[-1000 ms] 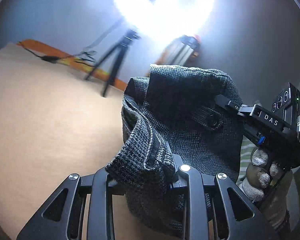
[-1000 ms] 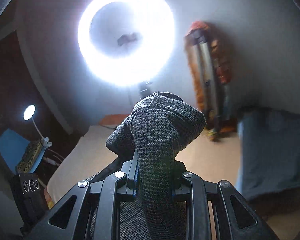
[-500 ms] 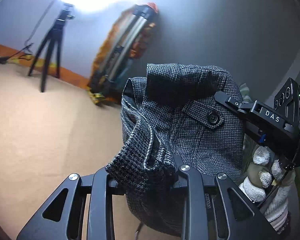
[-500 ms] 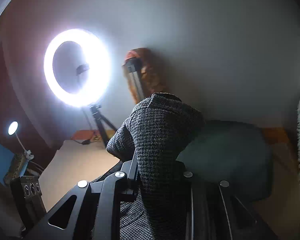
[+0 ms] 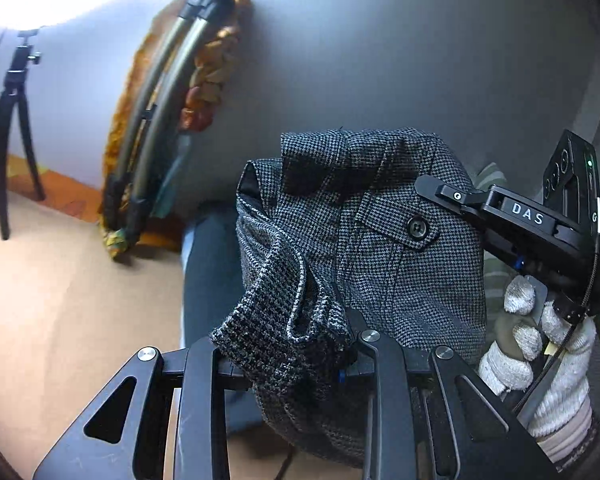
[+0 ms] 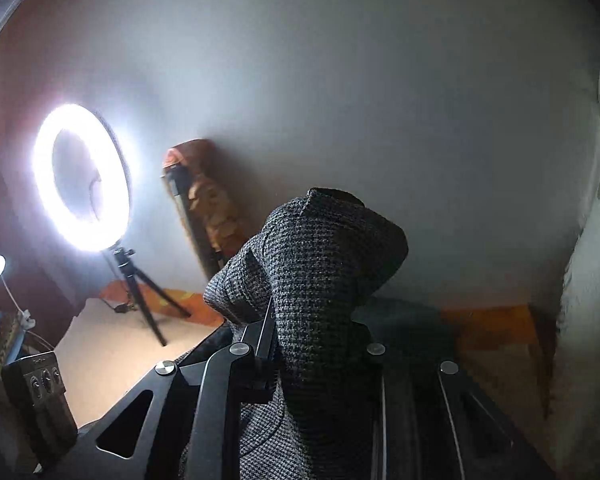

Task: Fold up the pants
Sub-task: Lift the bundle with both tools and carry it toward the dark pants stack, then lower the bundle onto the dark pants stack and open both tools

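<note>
The grey houndstooth pants (image 5: 380,248) hang bunched in the air, with a buttoned pocket flap facing the left wrist view. My left gripper (image 5: 288,356) is shut on a fold of the waistband. My right gripper (image 6: 320,344) is shut on another bunch of the pants (image 6: 324,264), which drapes over its fingers. The right gripper's body (image 5: 540,224), marked DAS, shows at the right of the left wrist view, held by a gloved hand (image 5: 540,344). Both grippers are raised and tilted up toward the wall.
A lit ring light (image 6: 80,176) on a tripod (image 6: 140,288) stands at the left on a tan surface (image 5: 60,288). A folded frame wrapped in orange cloth (image 5: 172,120) leans on the grey wall. A blue-grey cloth (image 5: 208,264) lies below the pants.
Both views have swung right and upward, so the ring light has slid left and the wall fills more of each view. Both grippers have kept their hold on the pants.
</note>
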A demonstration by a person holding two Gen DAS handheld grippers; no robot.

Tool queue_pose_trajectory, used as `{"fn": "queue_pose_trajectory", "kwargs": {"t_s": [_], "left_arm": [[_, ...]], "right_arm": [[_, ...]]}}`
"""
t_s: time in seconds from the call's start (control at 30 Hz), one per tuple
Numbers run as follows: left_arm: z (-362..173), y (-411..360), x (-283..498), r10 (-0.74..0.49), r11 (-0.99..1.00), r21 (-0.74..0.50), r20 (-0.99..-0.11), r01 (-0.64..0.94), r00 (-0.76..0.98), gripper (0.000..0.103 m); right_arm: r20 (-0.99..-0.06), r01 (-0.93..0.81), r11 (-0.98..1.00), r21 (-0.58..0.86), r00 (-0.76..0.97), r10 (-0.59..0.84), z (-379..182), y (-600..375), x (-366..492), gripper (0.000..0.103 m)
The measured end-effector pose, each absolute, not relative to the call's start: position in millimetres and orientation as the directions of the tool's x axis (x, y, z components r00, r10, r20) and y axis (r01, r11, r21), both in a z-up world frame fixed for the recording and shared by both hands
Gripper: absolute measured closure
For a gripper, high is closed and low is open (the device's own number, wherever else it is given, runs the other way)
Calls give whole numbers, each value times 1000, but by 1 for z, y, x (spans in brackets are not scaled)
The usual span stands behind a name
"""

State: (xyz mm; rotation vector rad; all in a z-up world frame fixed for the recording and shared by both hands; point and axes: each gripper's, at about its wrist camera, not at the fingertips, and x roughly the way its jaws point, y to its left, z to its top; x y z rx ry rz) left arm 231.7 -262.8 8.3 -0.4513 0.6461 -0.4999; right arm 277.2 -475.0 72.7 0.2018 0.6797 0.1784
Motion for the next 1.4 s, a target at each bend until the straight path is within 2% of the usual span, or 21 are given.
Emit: {"fn": "queue_pose_trajectory", "kwargs": {"t_s": [0.23,0.47,0.6,0.7,0.73,0.93,1.03,1.4], "left_arm": [[-15,-287,264,-548,800,-537,-475,267,689,77],[-42,-293,274,-529,819,-516,-511,250,678,77],[-47,-294,275,-533,820,-510,-519,259,668,77],[-47,-295,275,-528,825,-504,-528,254,665,76],[-48,-293,276,-527,824,-510,-533,246,662,75],[-61,-279,289,-504,831,-528,-580,176,640,64],[-58,-273,286,-480,845,-509,-589,163,651,60],[-35,-253,249,-422,883,-442,-604,156,676,58]], "right_arm": [[-623,-120,971,207,749,225,40,-506,318,81],[-648,-139,950,281,702,295,-4,-527,355,81],[-693,-89,945,316,658,294,-36,-537,372,73],[-730,-14,949,314,636,250,-48,-550,377,58],[-743,14,952,305,629,229,-49,-553,377,55],[-764,91,971,220,635,114,-45,-567,365,55],[-767,102,972,213,634,101,-43,-568,355,55],[-747,127,967,222,659,85,-20,-584,318,55]]}}
